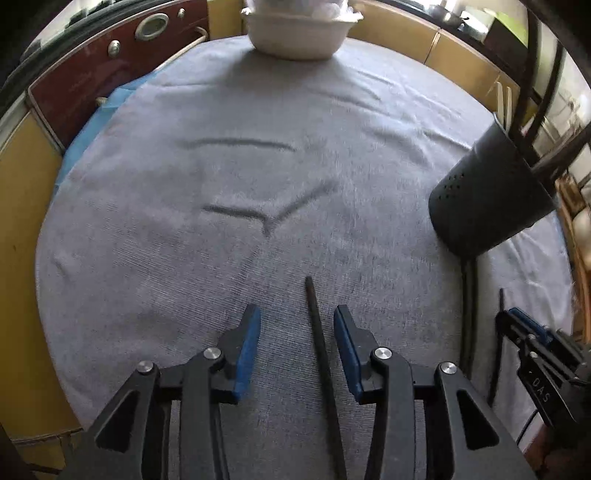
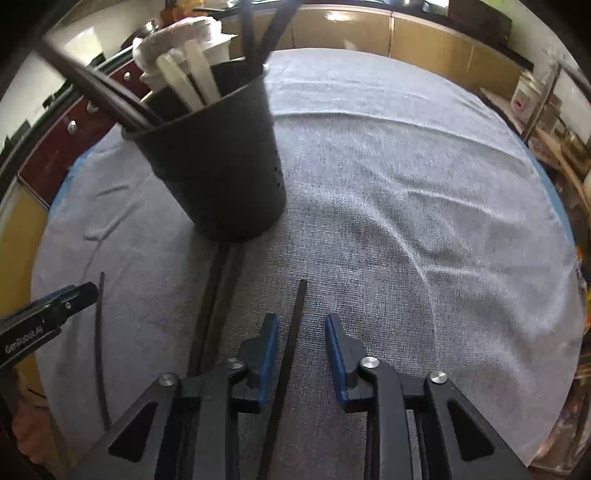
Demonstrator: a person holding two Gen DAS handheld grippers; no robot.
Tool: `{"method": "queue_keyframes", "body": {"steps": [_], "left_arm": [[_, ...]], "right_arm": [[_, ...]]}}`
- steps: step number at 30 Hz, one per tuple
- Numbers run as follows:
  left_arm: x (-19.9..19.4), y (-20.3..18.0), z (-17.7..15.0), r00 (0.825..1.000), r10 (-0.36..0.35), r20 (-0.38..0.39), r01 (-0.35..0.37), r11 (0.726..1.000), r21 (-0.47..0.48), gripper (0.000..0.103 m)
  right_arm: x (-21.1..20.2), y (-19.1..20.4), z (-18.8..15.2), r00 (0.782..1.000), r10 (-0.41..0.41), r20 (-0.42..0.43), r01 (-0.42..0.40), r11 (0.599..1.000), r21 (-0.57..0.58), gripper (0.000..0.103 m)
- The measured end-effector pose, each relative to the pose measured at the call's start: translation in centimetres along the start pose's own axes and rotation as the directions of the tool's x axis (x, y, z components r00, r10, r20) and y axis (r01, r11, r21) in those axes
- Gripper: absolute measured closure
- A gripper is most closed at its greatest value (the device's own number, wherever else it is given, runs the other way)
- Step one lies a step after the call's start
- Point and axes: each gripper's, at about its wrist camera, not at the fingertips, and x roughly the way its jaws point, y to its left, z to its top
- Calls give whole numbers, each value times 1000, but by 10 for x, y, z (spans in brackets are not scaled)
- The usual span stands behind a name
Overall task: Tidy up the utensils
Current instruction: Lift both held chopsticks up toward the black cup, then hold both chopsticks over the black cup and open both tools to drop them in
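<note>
A black perforated utensil holder (image 2: 218, 162) stands on the grey cloth, holding black sticks and white utensils (image 2: 192, 83); it also shows at the right of the left wrist view (image 1: 480, 192). My left gripper (image 1: 297, 317) is open, with a black chopstick (image 1: 319, 354) lying on the cloth between its fingers. My right gripper (image 2: 301, 326) is open, with another black chopstick (image 2: 290, 350) lying between its fingers. Two more black sticks (image 2: 210, 310) lie on the cloth in front of the holder. The left gripper shows in the right wrist view (image 2: 74, 295), beside a thin black stick (image 2: 99, 343).
A grey cloth (image 1: 258, 177) covers the round table, with a blue sheet (image 1: 92, 122) under it at the left edge. A white basket (image 1: 299, 33) stands at the far edge. Yellow cabinets (image 2: 424, 48) and a dark red panel (image 1: 92, 70) surround the table.
</note>
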Motion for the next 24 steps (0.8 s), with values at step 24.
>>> {"method": "queue_keyframes", "body": {"steps": [24], "left_arm": [[-169, -29, -36, 867, -263, 424, 220, 964, 148, 99]], "right_arm": [[-128, -31, -29, 852, 271, 447, -308, 951, 11, 97]]}}
